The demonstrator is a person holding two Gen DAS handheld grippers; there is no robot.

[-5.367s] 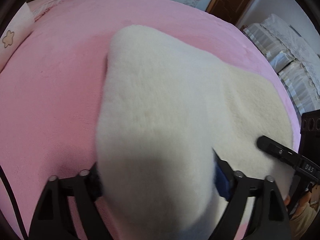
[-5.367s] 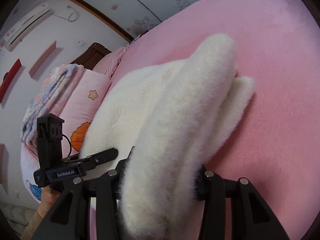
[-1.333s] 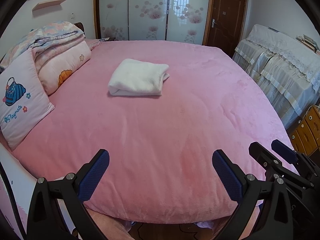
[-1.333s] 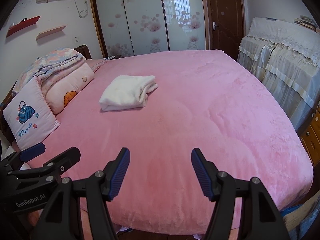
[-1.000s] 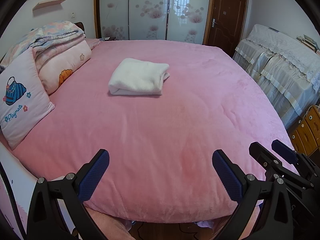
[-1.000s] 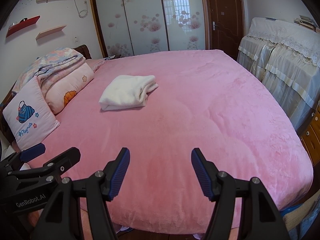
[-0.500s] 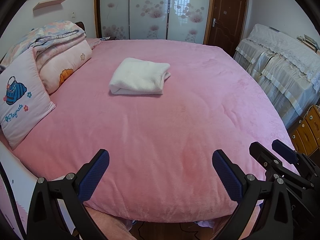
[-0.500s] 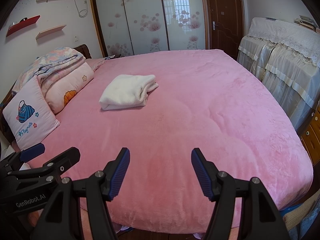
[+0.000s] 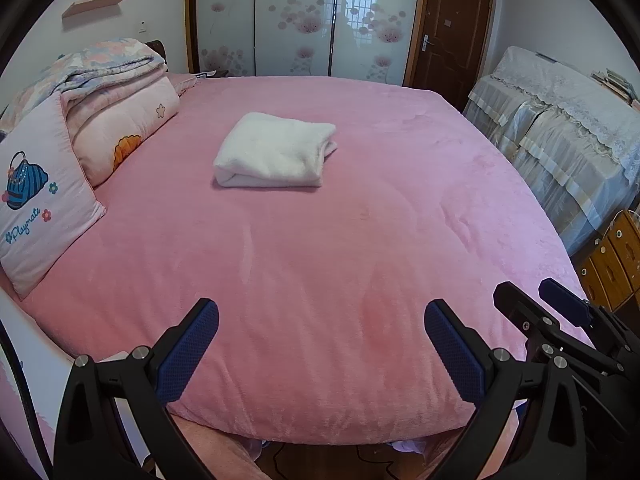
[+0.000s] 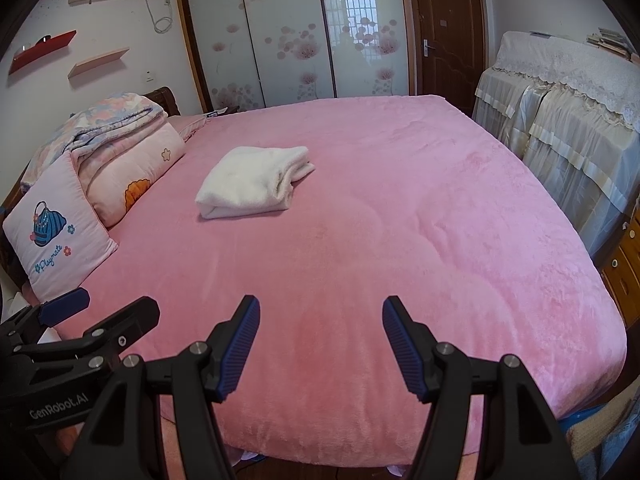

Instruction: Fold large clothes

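A white fluffy garment (image 9: 276, 152) lies folded in a compact rectangle on the pink bed (image 9: 320, 260), toward its far left part; it also shows in the right wrist view (image 10: 252, 182). My left gripper (image 9: 320, 320) is open and empty, held back over the bed's near edge, far from the garment. My right gripper (image 10: 320, 312) is open and empty too, at the near edge. Each gripper shows at the other view's side: the right gripper (image 9: 560, 312) and the left gripper (image 10: 80, 312).
Pillows (image 9: 36, 200) and a folded quilt (image 9: 112, 80) are stacked at the bed's left. Covered furniture (image 9: 568, 120) stands along the right, with a wooden drawer unit (image 9: 612, 252) near it. Sliding wardrobe doors (image 10: 288, 32) and a brown door (image 10: 444, 32) are behind the bed.
Since 5.4 s ago both grippers have let go of the white garment and pulled back to the bed's near edge. Over the last second nothing has visibly moved.
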